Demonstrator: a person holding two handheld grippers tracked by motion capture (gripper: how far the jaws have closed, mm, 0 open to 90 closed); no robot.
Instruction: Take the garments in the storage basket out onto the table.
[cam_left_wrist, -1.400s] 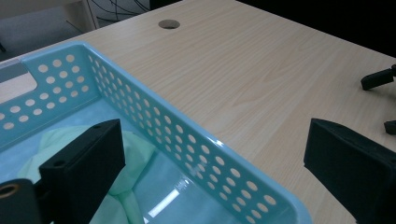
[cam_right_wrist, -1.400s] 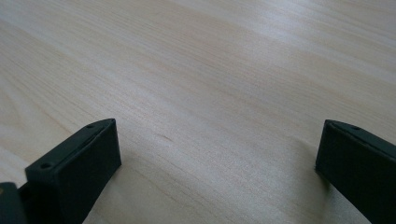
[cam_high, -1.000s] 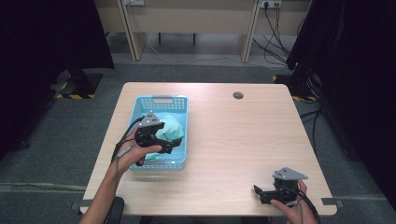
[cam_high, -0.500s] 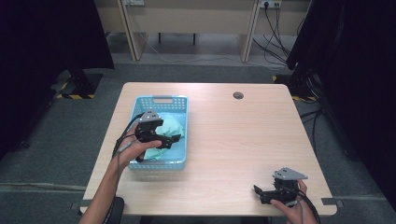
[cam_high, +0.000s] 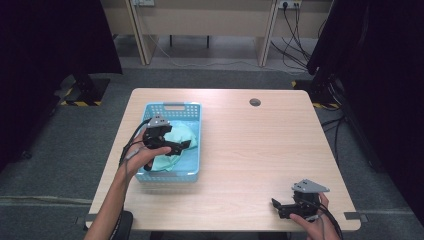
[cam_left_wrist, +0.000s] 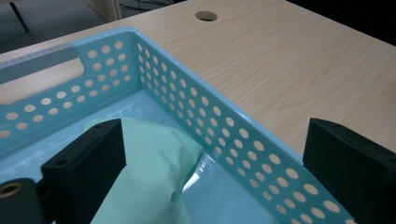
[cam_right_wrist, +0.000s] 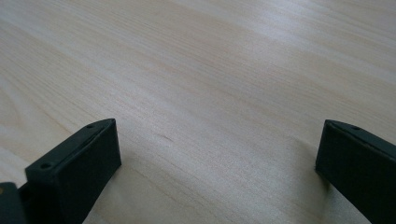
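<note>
Left tongs (cam_high: 184, 145) spread wide, gripping nothing, over my blue basket (cam_high: 172, 105) left of frame centre | pale green cloth (cam_high: 175, 136) lies inside basket | right tongs (cam_high: 276, 207) wide open, empty, lower right on the surface (cam_high: 250, 150).

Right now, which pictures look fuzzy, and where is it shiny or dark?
In the left gripper view, the left gripper looks soft up close, and the basket floor glints beside the green cloth. In the right gripper view, the table blurs and brightens far off. In the high view, the room's sides are nearly black.
</note>
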